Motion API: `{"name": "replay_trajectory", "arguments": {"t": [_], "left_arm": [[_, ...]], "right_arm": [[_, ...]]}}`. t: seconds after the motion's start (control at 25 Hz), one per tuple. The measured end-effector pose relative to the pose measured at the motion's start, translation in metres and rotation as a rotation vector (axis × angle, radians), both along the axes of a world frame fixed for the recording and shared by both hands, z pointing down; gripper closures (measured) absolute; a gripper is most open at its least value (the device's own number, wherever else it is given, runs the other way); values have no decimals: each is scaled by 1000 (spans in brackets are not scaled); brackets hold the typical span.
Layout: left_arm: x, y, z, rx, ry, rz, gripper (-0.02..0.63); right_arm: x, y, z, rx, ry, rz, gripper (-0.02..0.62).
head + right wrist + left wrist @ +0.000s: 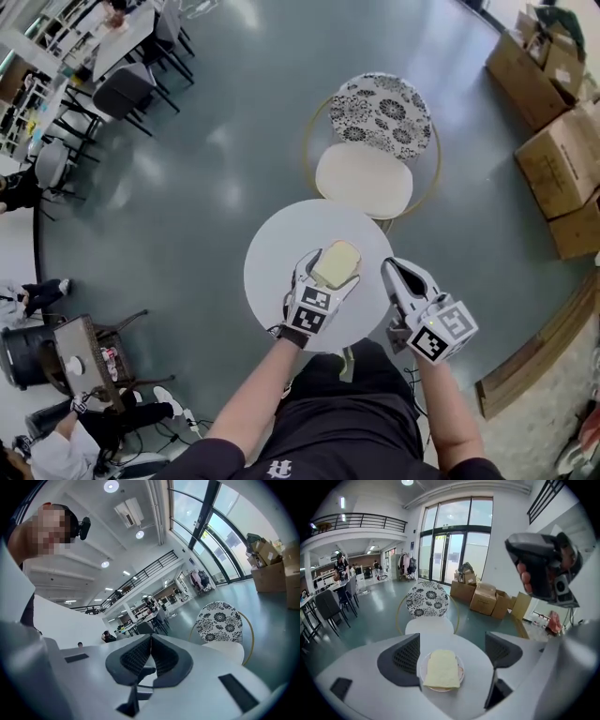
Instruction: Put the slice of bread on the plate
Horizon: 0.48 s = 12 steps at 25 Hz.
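Note:
A pale slice of bread [442,669] lies flat on a small white plate [461,671] on the round white table [473,691]. In the left gripper view my left gripper [452,656] hangs above it, its jaws wide apart, with nothing pressed between the pads. From the head view the bread [337,263] shows between the left gripper's [328,272] fingers, over the table [277,248]. My right gripper [394,272] hovers at the table's right edge. In its own view the right gripper [151,656] has its pads meeting, with nothing between them.
A chair [370,150] with a flowered back and a cream seat stands just beyond the table. Cardboard boxes [562,159] are stacked at the right. Dark chairs and tables [122,75] stand far off at the left on the grey-green floor.

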<state>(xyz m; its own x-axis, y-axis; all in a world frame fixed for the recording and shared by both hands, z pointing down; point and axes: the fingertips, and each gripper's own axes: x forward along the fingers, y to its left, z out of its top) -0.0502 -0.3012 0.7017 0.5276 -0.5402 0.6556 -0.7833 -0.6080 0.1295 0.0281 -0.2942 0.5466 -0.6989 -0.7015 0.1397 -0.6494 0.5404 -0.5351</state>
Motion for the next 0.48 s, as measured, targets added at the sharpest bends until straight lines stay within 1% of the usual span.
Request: {"name": "replay_trajectory", "arguments": {"t": [0.12, 0.2, 0.28, 0.48], "left_arm": [[3, 7, -51, 57, 68, -12, 218], [6, 10, -85, 124, 78, -6, 243], [8, 11, -121, 193, 99, -9, 289], [2, 12, -206, 327, 213, -63, 417]], "right_arm": [[-1, -3, -21, 9, 25, -4, 589], [0, -2, -36, 25, 40, -9, 589], [-1, 0, -52, 45, 49, -18, 589], [-10, 3, -94, 109, 55, -47, 589]]}}
